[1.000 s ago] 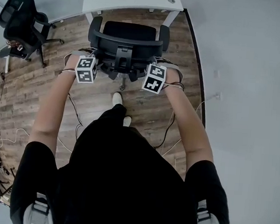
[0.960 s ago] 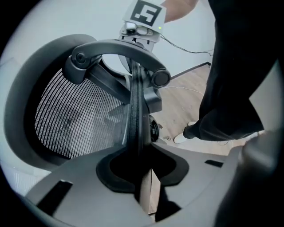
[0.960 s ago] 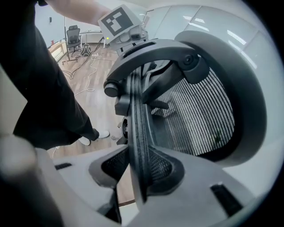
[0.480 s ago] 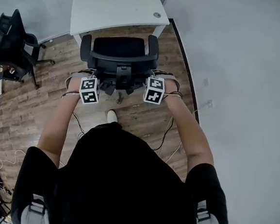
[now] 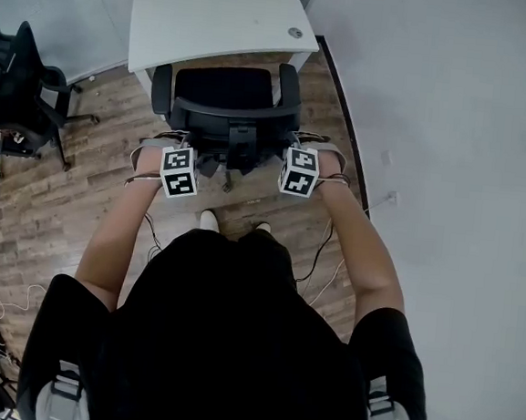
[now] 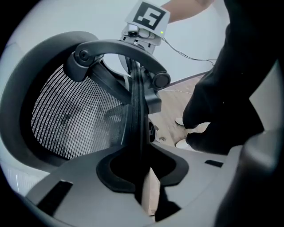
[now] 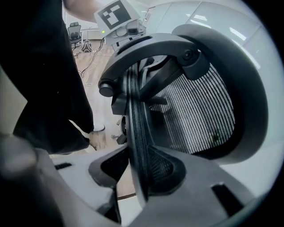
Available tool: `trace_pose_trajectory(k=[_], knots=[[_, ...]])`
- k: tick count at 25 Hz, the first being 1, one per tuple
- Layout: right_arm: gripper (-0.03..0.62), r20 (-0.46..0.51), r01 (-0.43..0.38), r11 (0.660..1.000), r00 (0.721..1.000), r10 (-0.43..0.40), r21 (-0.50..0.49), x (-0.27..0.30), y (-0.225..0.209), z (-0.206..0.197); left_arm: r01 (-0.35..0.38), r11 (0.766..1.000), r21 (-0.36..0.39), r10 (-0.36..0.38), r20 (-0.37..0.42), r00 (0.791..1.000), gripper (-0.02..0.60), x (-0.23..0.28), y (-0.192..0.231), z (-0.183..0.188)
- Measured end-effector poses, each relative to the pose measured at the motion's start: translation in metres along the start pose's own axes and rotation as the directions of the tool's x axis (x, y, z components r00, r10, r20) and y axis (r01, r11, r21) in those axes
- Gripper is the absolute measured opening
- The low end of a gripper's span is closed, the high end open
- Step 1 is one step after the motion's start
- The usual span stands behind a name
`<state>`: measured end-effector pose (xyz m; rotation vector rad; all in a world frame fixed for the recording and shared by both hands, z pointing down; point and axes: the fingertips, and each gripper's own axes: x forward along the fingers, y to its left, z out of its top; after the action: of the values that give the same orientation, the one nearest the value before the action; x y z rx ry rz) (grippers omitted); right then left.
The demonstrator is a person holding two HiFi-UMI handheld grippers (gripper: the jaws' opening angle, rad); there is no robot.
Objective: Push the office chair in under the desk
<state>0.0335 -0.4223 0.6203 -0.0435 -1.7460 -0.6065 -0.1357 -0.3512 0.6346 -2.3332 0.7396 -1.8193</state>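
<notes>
The black office chair (image 5: pixel 227 96) stands in front of the white desk (image 5: pixel 216 17), its seat front at the desk's edge. Both grippers hold the top rim of its mesh backrest from behind. In the left gripper view the backrest's rim (image 6: pixel 136 128) runs between the jaws of my left gripper (image 6: pixel 141 175), which is shut on it. My right gripper (image 7: pixel 135 177) is shut on the rim (image 7: pixel 135 133) the same way. In the head view the marker cubes sit at the backrest's left end (image 5: pixel 178 172) and right end (image 5: pixel 300 171).
A second black chair (image 5: pixel 22 83) stands at the left on the wooden floor. A grey wall (image 5: pixel 449 175) runs close along the right of the desk and chair. Cables (image 5: pixel 0 282) trail over the floor at the left. The person's shoes (image 5: pixel 209 218) are just behind the chair.
The chair has rolled toward the desk, with both grippers still on its backrest. The person has stepped forward after it.
</notes>
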Motion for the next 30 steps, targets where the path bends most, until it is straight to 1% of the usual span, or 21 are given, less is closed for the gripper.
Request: trace_pose_trajectory(k=[5, 9, 18, 22, 25, 30], knots=[[0.126, 0.017, -0.003, 1.0, 1.0, 0.003, -0.02, 0.005, -0.016, -0.013, 0.0, 1.0, -0.03, 0.0, -0.015, 1.0, 0.083, 0.009, 0.013, 0.01], [0.126, 0.036, 0.012, 0.999, 0.999, -0.01, -0.051, 0.008, -0.029, -0.024, -0.002, 0.998, -0.062, 0.001, -0.03, 1.0, 0.084, 0.016, 0.021, 0.018], [0.126, 0.064, 0.022, 0.995, 0.998, -0.015, -0.102, 0.019, -0.078, -0.037, -0.011, 0.993, -0.115, 0.005, -0.05, 0.999, 0.089, 0.029, 0.061, 0.025], [0.126, 0.087, 0.034, 0.992, 0.996, -0.024, -0.118, 0.022, -0.083, -0.037, 0.009, 0.991, -0.131, -0.017, -0.064, 0.998, 0.095, 0.034, 0.067, 0.022], [0.126, 0.093, 0.03, 0.993, 0.995, -0.02, -0.116, 0.024, -0.082, -0.039, 0.007, 0.992, -0.126, -0.015, -0.066, 0.998, 0.095, 0.037, 0.07, 0.023], [0.126, 0.117, 0.047, 0.992, 0.993, -0.034, -0.115, 0.026, -0.083, -0.038, -0.001, 0.994, -0.109, -0.007, -0.073, 0.997, 0.095, 0.04, 0.073, 0.02]])
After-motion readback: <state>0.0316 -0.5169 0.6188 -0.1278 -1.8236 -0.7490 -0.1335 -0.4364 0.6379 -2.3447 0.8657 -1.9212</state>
